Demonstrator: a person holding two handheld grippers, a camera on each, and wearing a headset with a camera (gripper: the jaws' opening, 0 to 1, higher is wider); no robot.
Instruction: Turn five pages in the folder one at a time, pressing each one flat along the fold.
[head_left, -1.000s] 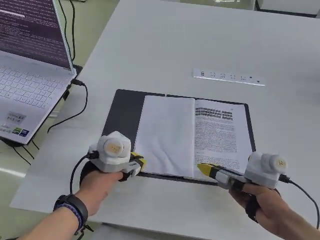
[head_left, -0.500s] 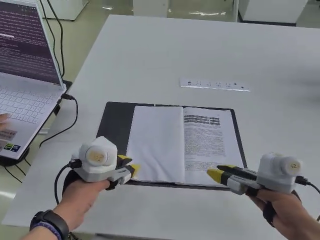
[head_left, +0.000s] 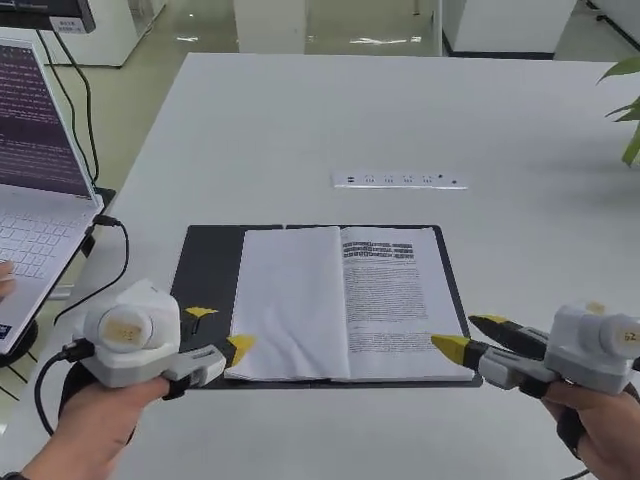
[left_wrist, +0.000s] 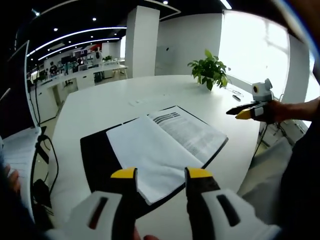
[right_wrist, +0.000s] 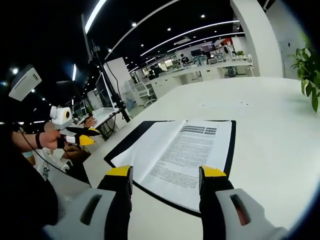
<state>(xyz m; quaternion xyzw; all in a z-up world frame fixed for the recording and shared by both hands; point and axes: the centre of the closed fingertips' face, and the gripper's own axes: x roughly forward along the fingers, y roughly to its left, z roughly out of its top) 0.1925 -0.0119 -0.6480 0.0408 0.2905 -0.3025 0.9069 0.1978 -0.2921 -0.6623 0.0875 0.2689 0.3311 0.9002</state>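
Head view: right tongs, spread, have slid from the fold to the open folder's right corner, by the bench's near edge; left tongs gape at its left corner. Left gripper view: folder ahead of spread tips. Right gripper view: the same.

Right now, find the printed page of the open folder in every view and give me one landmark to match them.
Head view: the printed page lies right of the fold, near the picture's centre.
Left gripper view: it lies right of centre, past the white sheet.
Right gripper view: it lies at centre.
Shared landmark: the blank page meeting it along the fold.
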